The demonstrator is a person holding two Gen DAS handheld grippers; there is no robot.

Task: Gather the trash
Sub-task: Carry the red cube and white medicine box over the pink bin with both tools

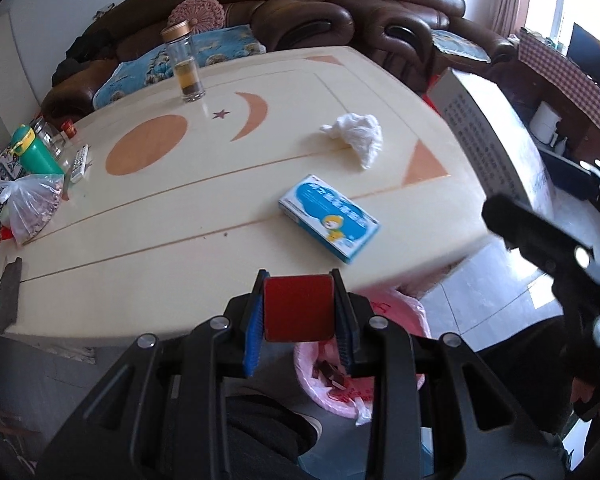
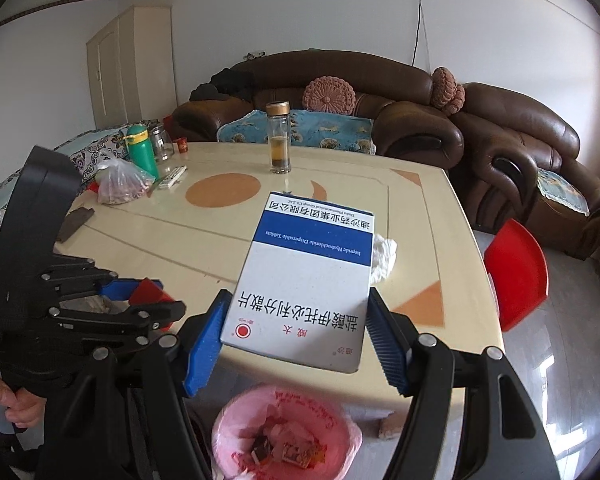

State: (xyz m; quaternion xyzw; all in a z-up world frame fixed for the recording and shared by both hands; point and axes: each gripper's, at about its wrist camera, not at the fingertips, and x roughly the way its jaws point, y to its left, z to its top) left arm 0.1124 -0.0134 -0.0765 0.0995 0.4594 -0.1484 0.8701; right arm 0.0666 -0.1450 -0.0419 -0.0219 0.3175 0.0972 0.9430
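Observation:
My left gripper (image 1: 299, 306) is shut on a small red box (image 1: 298, 307), held over the table's near edge above the pink-lined trash bin (image 1: 396, 312). My right gripper (image 2: 296, 326) is shut on a white and blue medicine box (image 2: 306, 276), held above the same bin (image 2: 286, 432), which holds several scraps. On the cream table (image 1: 180, 216) lie a light-blue medicine box (image 1: 329, 218) and a crumpled white tissue (image 1: 358, 136). The tissue (image 2: 384, 254) peeks out behind the held box in the right wrist view. The left gripper (image 2: 148, 300) also shows there at left.
A glass tea bottle (image 1: 185, 65) stands at the table's far side. A green bottle (image 1: 34, 150), a jar, a remote (image 1: 79, 163) and a plastic bag of food (image 1: 32, 206) sit at the left end. A dark flat object (image 1: 9, 294) lies near the left corner. Brown sofas (image 2: 420, 120) stand behind; a red stool (image 2: 516, 274) is right.

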